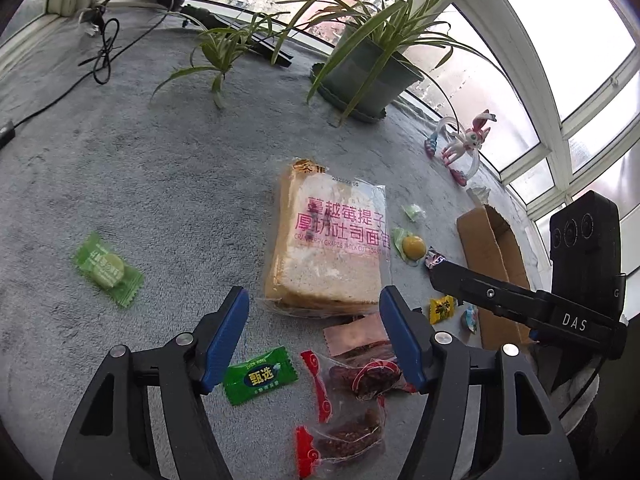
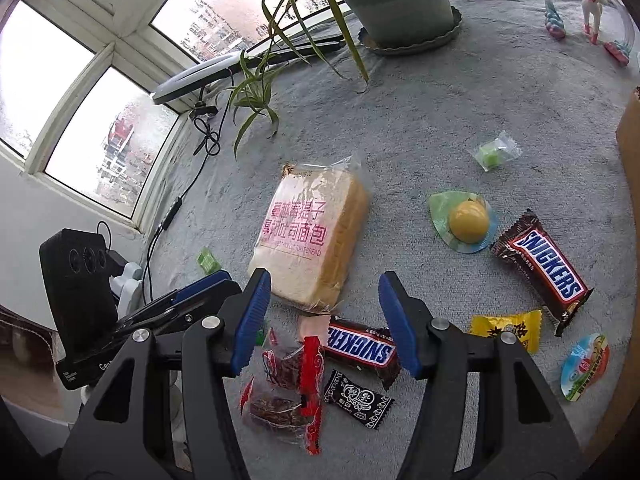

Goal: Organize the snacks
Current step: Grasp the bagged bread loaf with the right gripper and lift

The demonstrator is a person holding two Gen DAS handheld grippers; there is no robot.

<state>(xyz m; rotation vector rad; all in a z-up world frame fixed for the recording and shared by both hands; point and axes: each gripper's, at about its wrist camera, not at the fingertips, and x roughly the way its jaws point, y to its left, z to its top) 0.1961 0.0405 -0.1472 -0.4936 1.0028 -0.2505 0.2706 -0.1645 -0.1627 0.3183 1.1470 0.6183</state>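
Both grippers hang over the grey cloth with jaws spread wide and nothing in them; the left gripper (image 1: 314, 312) frames the near end of the bread, and the right gripper (image 2: 324, 300) sits over the pile in the lower middle of its view

Biggest thing is the bagged toast loaf (image 1: 328, 240), dead centre in both views. I'd guess light but squashy, with slippery loose film, so I'd take it across the short sides near the bottom crust and squeeze gently, or just pinch the bunched bag end

Next, the cardboard box (image 1: 492, 256) at the right of the left view, probably where stuff goes. Stiff, stays put

The two Snickers bars, one at right (image 2: 544, 268) and one under my right jaws (image 2: 360, 348), are firm and easy to grab across the width

The red-edged dried fruit packs (image 2: 288, 392) are crinkly and lumpy, so I'd grip the lump, not the seal

The jelly cup with the yellow dome (image 2: 468, 220) is slick and round; I'd go for the flat rim

Small flat wrappers: the green candy (image 1: 260, 376), the black candy (image 2: 356, 396), the yellow one (image 2: 508, 328). Nearly weightless, lying flat, so I'd pinch a raised edge
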